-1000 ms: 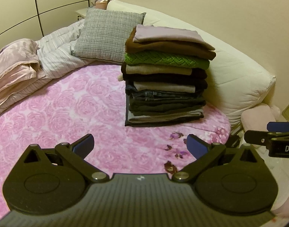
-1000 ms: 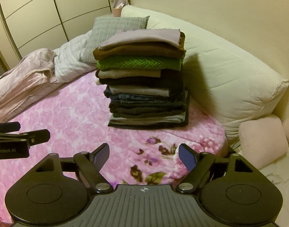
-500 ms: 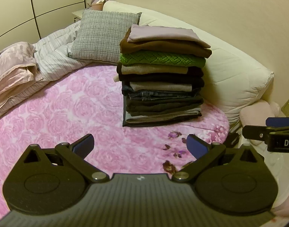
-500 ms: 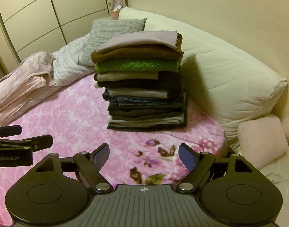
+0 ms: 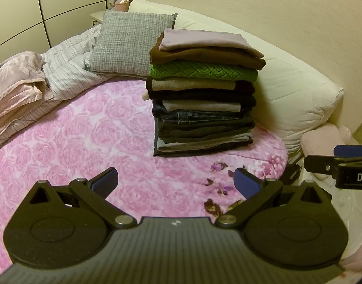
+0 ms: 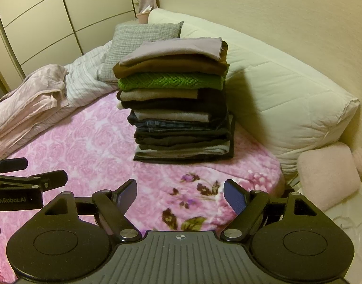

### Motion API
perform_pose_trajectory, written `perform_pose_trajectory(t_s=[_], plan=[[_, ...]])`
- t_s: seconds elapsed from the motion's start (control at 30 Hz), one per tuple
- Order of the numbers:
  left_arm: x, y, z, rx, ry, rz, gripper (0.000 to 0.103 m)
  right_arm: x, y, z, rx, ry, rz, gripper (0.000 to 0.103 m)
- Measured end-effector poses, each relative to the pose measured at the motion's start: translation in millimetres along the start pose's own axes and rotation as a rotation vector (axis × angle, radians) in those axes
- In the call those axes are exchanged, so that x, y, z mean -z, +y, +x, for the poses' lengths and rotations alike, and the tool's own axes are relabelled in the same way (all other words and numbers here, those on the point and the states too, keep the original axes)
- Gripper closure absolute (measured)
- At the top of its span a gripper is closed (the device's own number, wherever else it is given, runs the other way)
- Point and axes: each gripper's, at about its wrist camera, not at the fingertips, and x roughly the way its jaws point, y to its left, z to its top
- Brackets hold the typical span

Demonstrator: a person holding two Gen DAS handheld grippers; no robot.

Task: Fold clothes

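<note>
Item: stack of folded clothes (image 5: 203,94), standing upright on the pink rose-patterned bedspread (image 5: 86,142) of the bed, just in front of the long white bolster (image 5: 299,99) against the wall. Top layer a mauve garment (image 5: 204,40), then a brown one (image 5: 209,58), then a green knit (image 5: 202,71); lower layers dark, with what looks like denim among them, though their separate pieces are hard to tell apart in the dim light. Left gripper (image 5: 175,182): spread wide, holding nothing, above the bedspread and well short of the stack. Right gripper (image 6: 180,194): likewise wide and empty, over the flowered corner of the bedspread. Each gripper shows only partly in the other's view, cut off at the frame edge. Adjacent: grey checked cushion (image 5: 131,47) behind the stack, partly hidden by it in the right wrist view; striped duvet (image 5: 69,71) and crumpled pale pink blanket (image 5: 17,80) to the left; small pink cushion (image 6: 328,172) beside the bolster's end; wardrobe doors (image 6: 38,19) beyond. A dark sliver at the lower left edge of the right wrist view cannot be identified.
</note>
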Motion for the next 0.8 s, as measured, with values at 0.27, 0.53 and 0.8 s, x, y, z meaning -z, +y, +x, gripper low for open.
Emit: perform_pose_trajectory(t_s=[0.27, 0.53, 0.8], plan=[[3.0, -1.6, -2.6, 0.0, -0.005, 0.005, 0.001, 0.4, -0.1, 0.1, 0.0, -0.001, 0.001, 0.026], [2.6, -3.2, -3.1, 0.0, -0.011, 0.007, 0.001, 1.8, -0.7, -0.1, -0.001, -0.003, 0.0, 0.026], [1.2, -4.3, -5.2, -0.018, -0.033, 0.005, 0.001, 0.9, -1.0, 0.3, -0.001, -0.002, -0.001, 0.026]])
